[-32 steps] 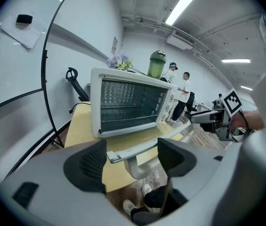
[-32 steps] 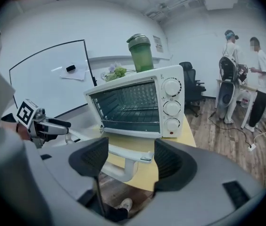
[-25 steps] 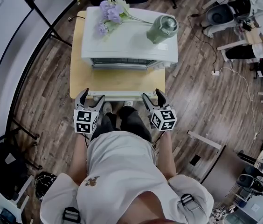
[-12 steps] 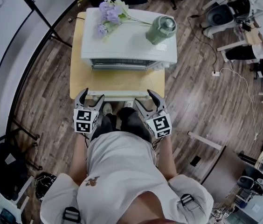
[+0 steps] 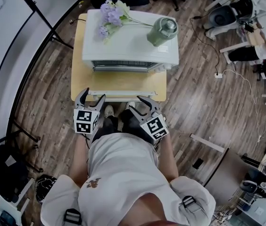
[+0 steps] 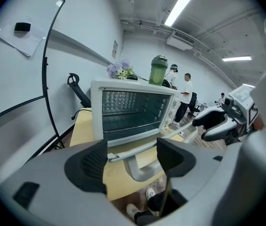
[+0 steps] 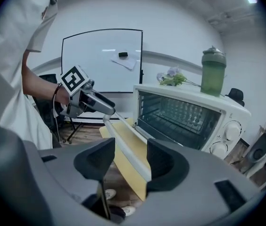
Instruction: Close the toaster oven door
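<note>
Grey handle (image 7: 123, 142) between closing right claw (image 7: 129, 160).

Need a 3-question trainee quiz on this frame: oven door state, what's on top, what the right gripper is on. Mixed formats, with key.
1. True or false: the door of the toaster oven is shut.
2. Which of these stands on top of the oven? A) a green bottle B) a kettle C) a frying pan
3. What runs between the jaws of the right gripper?

Key
1. False. The door lies folded down, open.
2. A.
3. The door handle. The jaws are closing around it.
</note>
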